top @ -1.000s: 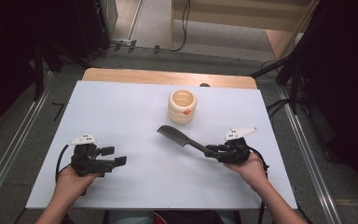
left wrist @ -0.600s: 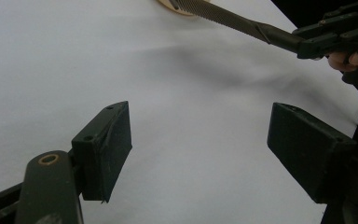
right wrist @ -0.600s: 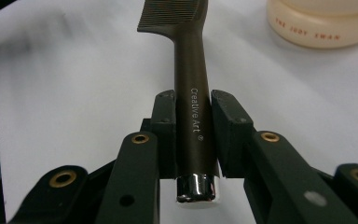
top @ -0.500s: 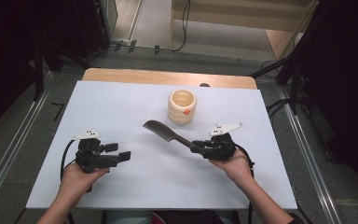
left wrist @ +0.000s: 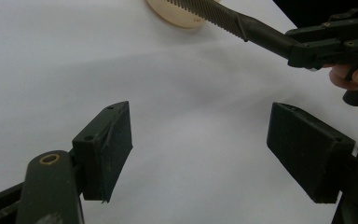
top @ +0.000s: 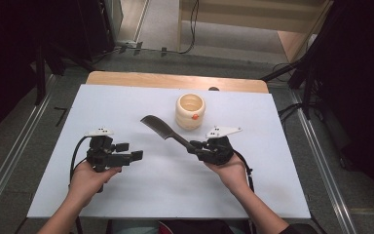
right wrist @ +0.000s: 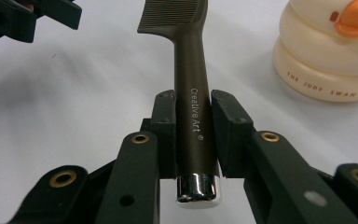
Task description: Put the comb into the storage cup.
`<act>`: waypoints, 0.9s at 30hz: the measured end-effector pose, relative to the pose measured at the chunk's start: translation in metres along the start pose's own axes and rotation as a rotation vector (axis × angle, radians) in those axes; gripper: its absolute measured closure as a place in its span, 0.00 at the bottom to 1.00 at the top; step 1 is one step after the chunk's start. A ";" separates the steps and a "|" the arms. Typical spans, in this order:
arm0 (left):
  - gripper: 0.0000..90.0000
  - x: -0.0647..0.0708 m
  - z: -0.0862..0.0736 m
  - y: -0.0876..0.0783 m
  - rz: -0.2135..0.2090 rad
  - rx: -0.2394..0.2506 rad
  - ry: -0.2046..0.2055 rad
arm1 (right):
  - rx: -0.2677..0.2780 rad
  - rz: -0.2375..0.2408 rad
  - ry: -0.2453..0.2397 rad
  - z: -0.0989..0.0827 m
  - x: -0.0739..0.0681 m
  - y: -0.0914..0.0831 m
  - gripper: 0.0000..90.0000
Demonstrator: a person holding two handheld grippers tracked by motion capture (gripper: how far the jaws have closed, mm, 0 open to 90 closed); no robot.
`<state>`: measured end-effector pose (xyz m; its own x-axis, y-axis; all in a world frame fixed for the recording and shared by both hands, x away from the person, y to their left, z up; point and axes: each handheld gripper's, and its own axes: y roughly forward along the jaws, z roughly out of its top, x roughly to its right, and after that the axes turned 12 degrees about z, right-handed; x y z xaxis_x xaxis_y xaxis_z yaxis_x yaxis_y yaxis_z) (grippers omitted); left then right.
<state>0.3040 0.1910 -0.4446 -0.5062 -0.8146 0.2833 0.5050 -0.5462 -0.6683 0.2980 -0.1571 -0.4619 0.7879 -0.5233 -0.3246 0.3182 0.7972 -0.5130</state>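
High view: on the white table the right gripper clamps the handle end of a dark comb, which slants up and away toward the left, lifted clear of the tabletop. Just beyond the comb stands a cream ringed cup with an orange mark on its side. The left gripper sits near the table's left half, well apart from the comb, its jaws spread with nothing between them.

Left gripper view: the two black pads stand wide over bare table. The comb's toothed edge crosses the top, its handle running into the other gripper at the upper right.

Right gripper view: both pads press on the brown handle, lettered "Creative Art", whose chrome cap juts out toward the camera. The cup, lettered "THE JUDY SWAN", stands at the upper right.
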 end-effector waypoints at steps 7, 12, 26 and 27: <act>0.25 0.006 0.012 0.009 -0.017 0.001 0.007 | 0.049 -0.048 -0.004 0.002 -0.005 0.012 0.78; 0.25 0.009 0.019 0.014 -0.019 -0.001 0.009 | 0.077 -0.084 -0.005 0.003 -0.007 0.023 0.78; 0.26 0.012 0.035 0.022 -0.012 0.018 -0.029 | 0.149 -0.147 -0.006 0.007 -0.019 0.044 0.78; 0.26 0.012 0.036 0.023 -0.010 0.023 -0.035 | 0.156 -0.147 -0.002 0.007 -0.019 0.045 0.78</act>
<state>0.3344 0.1615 -0.4320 -0.4866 -0.8152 0.3141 0.5162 -0.5583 -0.6495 0.3008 -0.1087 -0.4736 0.7282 -0.6368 -0.2534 0.5074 0.7494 -0.4254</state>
